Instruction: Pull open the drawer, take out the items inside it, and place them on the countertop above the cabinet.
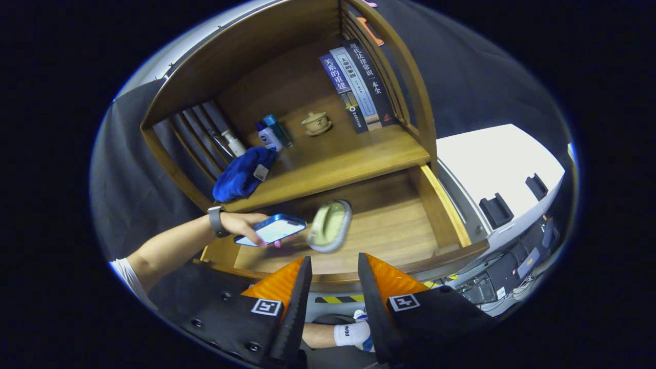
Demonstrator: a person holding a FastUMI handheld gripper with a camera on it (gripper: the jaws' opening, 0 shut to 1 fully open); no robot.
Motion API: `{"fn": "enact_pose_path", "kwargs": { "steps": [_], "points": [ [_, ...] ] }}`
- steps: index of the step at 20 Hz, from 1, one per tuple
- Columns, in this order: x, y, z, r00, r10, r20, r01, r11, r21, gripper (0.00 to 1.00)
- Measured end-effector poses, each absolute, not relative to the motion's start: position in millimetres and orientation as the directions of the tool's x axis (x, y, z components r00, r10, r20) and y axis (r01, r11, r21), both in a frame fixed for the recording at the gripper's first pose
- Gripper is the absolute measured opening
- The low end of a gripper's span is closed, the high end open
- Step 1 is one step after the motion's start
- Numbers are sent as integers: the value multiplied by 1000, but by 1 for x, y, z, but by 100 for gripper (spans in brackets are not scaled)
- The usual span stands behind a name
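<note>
gripper (334,287): 2 fingers with orange wedge faces and black edges stand apart with a moderate gap, nothing between them, each black base carrying a square marker tag. they hang above the near rim of the drawer (445,205).

drawer: pulled open, wooden, smooth grain floor, pale edge strip on its right wall. just ahead of the fingertips, slightly toward the left finger, a brush (329,226) shows above the drawer floor; whether it rests on the floor or is airborne cannot be told. it is an oval body, pale green top with a grey rim, blurred. its long axis runs away from the gripper, tilted a little to the right at the far end.

just beside the brush, to its left, a hand (245,224) holds a phone (271,229) in a blue case, screen up, long axis pointing toward the brush. a dark watch band sits on the wrist.

countertop (338,161): wooden, above the drawer. on it lie a blue cloth (241,174) at the left edge, small bottles (271,132) behind it, a lidded ceramic cup (316,123) on a saucer, and upright books (356,87) against the slatted right side.
</note>
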State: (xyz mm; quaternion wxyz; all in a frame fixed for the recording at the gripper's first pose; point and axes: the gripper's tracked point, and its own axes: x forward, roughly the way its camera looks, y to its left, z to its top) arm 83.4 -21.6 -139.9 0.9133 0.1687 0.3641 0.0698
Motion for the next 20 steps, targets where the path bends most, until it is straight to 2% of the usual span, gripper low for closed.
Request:
{"fn": "enact_pose_path", "kwargs": {
  "steps": [5, 7, 11, 15, 16, 19, 20],
  "points": [
    [141, -5, -167, 647, 207, -734, -73, 975, 211, 62],
    [166, 12, -186, 603, 196, -773, -106, 980, 166, 65],
    [195, 13, -231, 489, 119, -864, -22, 992, 125, 70],
    [206, 13, -259, 423, 54, -905, 2, 998, 61, 57],
    [206, 15, -263, 412, 49, -910, 6, 998, 56, 57],
    [208, 10, -261, 429, 28, -903, 22, 999, 42, 51],
    [207, 10, -261, 427, 33, -904, 26, 998, 49, 39]
  ]
}}
